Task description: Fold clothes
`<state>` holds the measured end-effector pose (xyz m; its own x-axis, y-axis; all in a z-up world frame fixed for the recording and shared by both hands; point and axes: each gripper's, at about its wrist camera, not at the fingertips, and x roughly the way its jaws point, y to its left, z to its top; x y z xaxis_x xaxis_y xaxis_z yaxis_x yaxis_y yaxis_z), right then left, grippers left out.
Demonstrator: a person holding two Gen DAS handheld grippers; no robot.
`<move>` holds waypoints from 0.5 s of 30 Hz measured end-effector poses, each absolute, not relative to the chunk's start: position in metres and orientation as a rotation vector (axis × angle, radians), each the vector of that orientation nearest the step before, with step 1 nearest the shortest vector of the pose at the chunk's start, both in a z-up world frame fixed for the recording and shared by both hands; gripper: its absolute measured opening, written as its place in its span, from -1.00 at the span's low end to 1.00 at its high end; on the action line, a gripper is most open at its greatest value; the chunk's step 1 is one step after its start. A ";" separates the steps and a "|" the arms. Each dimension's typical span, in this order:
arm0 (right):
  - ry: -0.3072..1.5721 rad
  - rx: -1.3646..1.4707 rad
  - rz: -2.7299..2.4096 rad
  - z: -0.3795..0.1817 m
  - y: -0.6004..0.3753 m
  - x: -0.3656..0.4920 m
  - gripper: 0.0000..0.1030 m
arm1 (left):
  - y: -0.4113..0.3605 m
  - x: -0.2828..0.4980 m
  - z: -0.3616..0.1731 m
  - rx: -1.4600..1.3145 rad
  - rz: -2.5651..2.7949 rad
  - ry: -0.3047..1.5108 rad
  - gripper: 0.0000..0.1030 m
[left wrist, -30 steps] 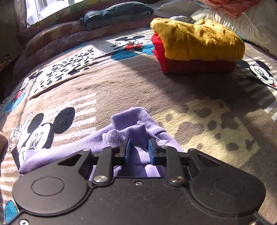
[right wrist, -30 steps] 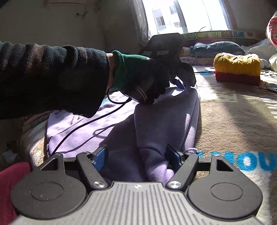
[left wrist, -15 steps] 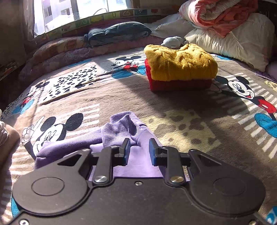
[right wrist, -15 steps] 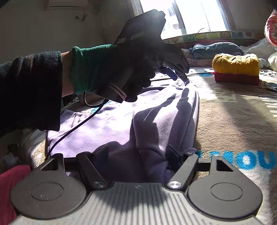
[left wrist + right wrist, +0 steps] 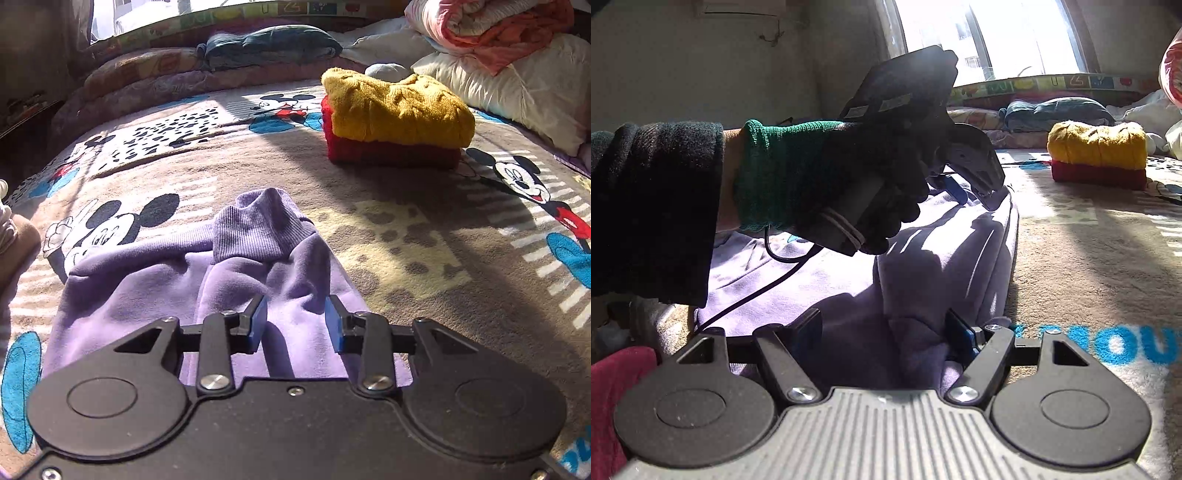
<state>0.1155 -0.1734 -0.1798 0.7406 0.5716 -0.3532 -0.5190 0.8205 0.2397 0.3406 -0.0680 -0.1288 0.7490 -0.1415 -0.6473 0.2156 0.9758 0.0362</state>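
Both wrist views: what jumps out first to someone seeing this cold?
The purple sweatshirt spread on the cartoon-mouse blanket, directly under the left gripper, whose jaws stand open above it with its ribbed cuff just ahead. Behind it, toward the pillows, a folded yellow sweater sits on a folded red one. In the right wrist view, a gloved hand dominates, silhouetted against the bright window.

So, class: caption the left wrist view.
Open left gripper above purple sweatshirt on a cartoon blanket.

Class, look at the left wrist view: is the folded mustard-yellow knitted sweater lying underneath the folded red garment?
No: the mustard-yellow knitted sweater lies on top of the folded red garment, which rests on the cartoon-print blanket.
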 end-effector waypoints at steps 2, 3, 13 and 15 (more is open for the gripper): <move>0.416 0.120 0.588 -0.176 -0.175 0.109 0.42 | -0.054 0.304 -0.120 0.028 -0.187 0.651 0.16; 0.416 0.123 0.584 -0.174 -0.177 0.105 0.42 | -0.046 0.286 -0.118 0.003 -0.185 0.645 0.16; 0.428 0.344 0.500 -0.154 -0.225 0.070 0.42 | 0.008 0.168 -0.110 -0.155 -0.142 0.701 0.70; 0.436 0.399 0.470 -0.154 -0.234 0.068 0.43 | 0.005 0.152 -0.109 -0.128 -0.134 0.706 0.70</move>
